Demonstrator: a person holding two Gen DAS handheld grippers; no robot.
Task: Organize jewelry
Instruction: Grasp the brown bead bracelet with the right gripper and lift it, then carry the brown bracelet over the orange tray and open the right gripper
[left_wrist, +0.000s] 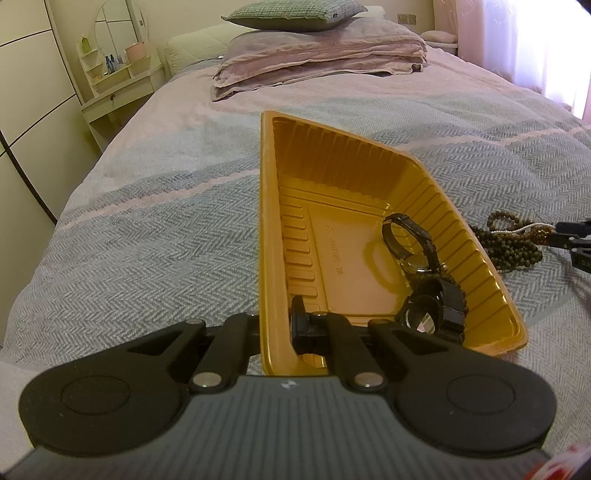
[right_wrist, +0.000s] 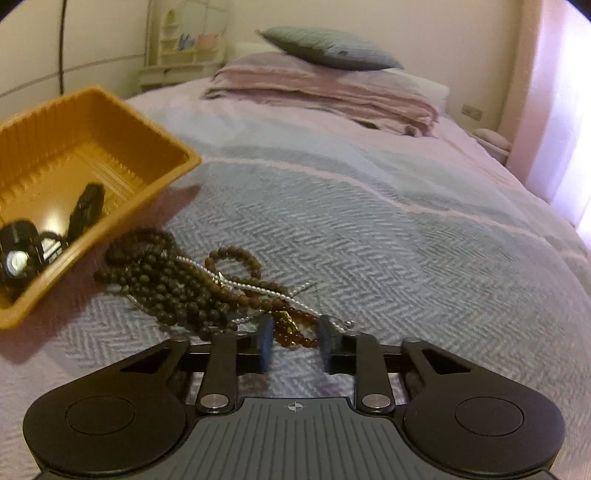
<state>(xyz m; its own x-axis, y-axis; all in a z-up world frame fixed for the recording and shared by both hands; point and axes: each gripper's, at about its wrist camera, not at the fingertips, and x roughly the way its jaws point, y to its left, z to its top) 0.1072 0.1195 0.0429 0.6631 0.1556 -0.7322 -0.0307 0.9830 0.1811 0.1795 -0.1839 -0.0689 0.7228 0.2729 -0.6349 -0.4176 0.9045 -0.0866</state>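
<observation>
My left tool (left_wrist: 275, 328) is clamped tight on the near left wall of the yellow tray (left_wrist: 269, 221), one finger outside the wall and the other inside it. The tray tilts, its left side lifted and its right side low toward the bedspread (left_wrist: 147, 236). Inside it, slid down to the low right corner, lie two dark wristwatches (left_wrist: 424, 280), touching each other and well to the right of my left tool's grip.

My right tool (right_wrist: 295, 345) sits low over the bedspread with its jaws narrowed but a clear gap between them; I have no earlier view to compare. A small cluster of amber beads (right_wrist: 295, 332) lies in that gap at the fingertips. I cannot tell whether the pads press on them, since the view is blurred.

Just beyond the right tool's fingertips, a tangle of brown bead strands (right_wrist: 177, 280) spreads up and left across the bedspread, with a thin pale chain (right_wrist: 236, 284) running through it. The far end of the tangle lies just beside the tray's low outer wall. From the left wrist view the same beads show past the tray's right wall, with the right tool's tips at their edge.

Farther up the bed lie a folded pink blanket (left_wrist: 317, 62) and a grey pillow (left_wrist: 291, 14) on top of it.
</observation>
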